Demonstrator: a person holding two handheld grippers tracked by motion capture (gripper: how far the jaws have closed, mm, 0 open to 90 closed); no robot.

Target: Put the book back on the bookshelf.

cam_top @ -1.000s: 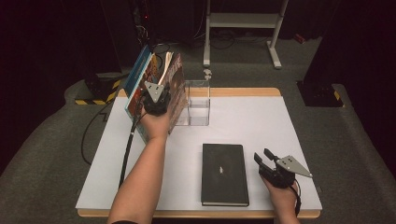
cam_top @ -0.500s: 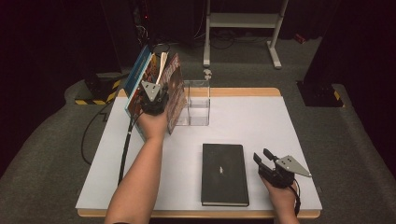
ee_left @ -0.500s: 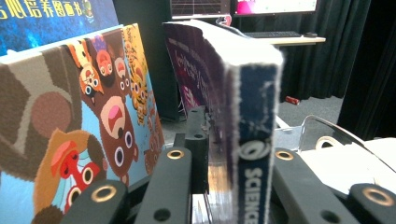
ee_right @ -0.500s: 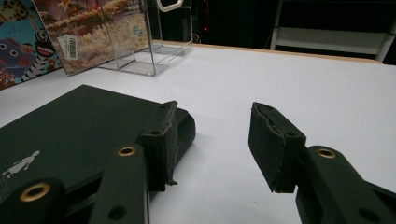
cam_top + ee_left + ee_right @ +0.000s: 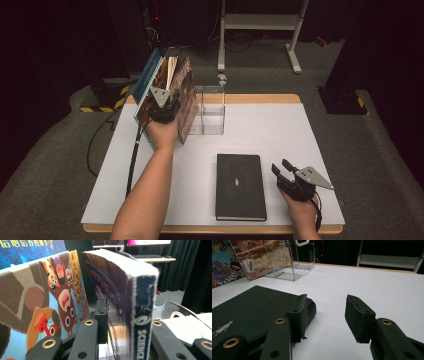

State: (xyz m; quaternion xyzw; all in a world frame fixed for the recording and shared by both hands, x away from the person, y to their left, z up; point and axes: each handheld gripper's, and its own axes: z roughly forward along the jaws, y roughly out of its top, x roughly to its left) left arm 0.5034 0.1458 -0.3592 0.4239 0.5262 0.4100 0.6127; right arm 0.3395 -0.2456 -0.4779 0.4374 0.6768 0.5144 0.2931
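The left gripper [image 5: 169, 102] has just been opening its jaws around a science book [image 5: 130, 302] propped beside a clear bookstand [image 5: 210, 111]; release looks under way. The right gripper [image 5: 282, 170] waits open beside a black notebook [image 5: 239, 186] on the tabletop [image 5: 300, 130], likely next.

Books held upright at the left tool

A thick book [image 5: 140, 305] with a blue spine marked "SCIENCE" is seen standing on edge between the jaws of the left tool [image 5: 164, 102], its worn white page block turned upward and its spine facing back towards the tool; the jaws have just been opening, and whether the pads still press it cannot be told. Just to the left of that tool, a picture book [image 5: 47, 297] with cartoon animals on its cover is set leaning away. Near the right tool [image 5: 286, 172], at its left, a black book [image 5: 240, 186] is laid flat and closed on the surface.
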